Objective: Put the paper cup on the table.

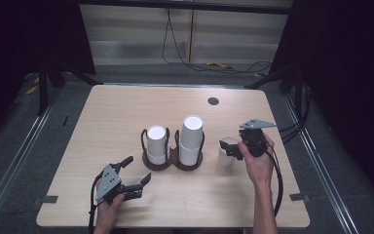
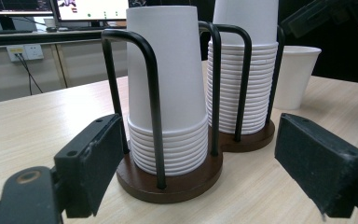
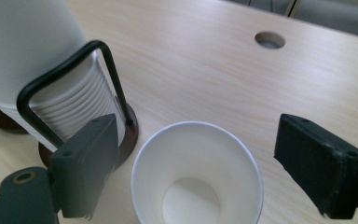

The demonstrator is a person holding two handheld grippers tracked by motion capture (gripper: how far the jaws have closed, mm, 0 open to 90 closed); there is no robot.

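A dark brown cup holder (image 1: pixel 173 164) with black wire loops stands mid-table and holds two stacks of upside-down white paper cups, a shorter left stack (image 1: pixel 156 142) and a taller right one (image 1: pixel 192 136). A single white cup (image 1: pixel 226 160) stands upright just right of the holder. My right gripper (image 1: pixel 229 147) hangs over this cup (image 3: pixel 197 172), open, one jaw on each side of the rim and neither touching it. My left gripper (image 1: pixel 137 170) is open near the front left, pointed at the holder (image 2: pixel 177 184), with nothing between its fingers. The single cup (image 2: pixel 296 77) shows behind the stacks.
A round cable hole (image 1: pixel 213 101) lies in the tabletop at the back right. Bare wood spreads to the left of and behind the holder. Cables (image 1: pixel 214 63) run over the floor beyond the table. Monitors (image 2: pixel 93 9) and a wall outlet (image 2: pixel 28 51) stand far off.
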